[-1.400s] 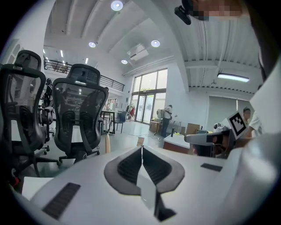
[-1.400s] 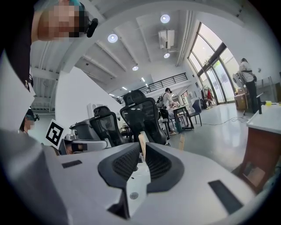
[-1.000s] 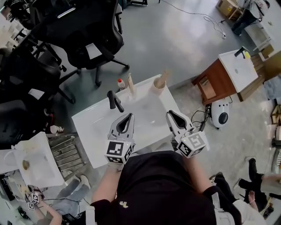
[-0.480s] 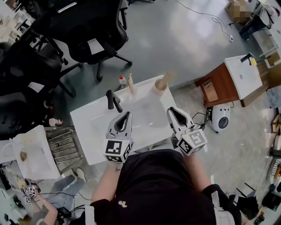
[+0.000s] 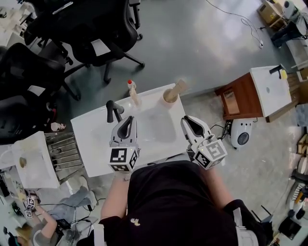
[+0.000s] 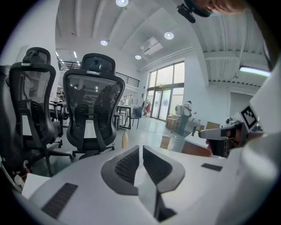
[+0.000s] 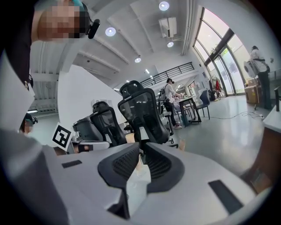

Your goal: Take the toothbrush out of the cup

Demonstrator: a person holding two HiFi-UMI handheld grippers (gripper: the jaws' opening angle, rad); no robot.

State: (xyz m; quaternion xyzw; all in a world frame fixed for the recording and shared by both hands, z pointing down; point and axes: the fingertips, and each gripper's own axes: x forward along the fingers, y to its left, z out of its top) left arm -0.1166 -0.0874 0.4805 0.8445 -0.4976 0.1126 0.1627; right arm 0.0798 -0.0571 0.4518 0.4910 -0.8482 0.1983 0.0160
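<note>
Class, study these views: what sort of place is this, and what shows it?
Probably an office or lab workspace with mock bathroom setups: black office chairs, a white sink unit on open floor, a second sink nearby.

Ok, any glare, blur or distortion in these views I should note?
Head view: sharp, but light patches glare off the glossy floor, and the white sink top is nearly washed out. Left gripper view: strong fisheye bending, dark corners, windows glaring. Right gripper view: same fisheye, bright ceiling lights, mosaic patch top left.
</note>
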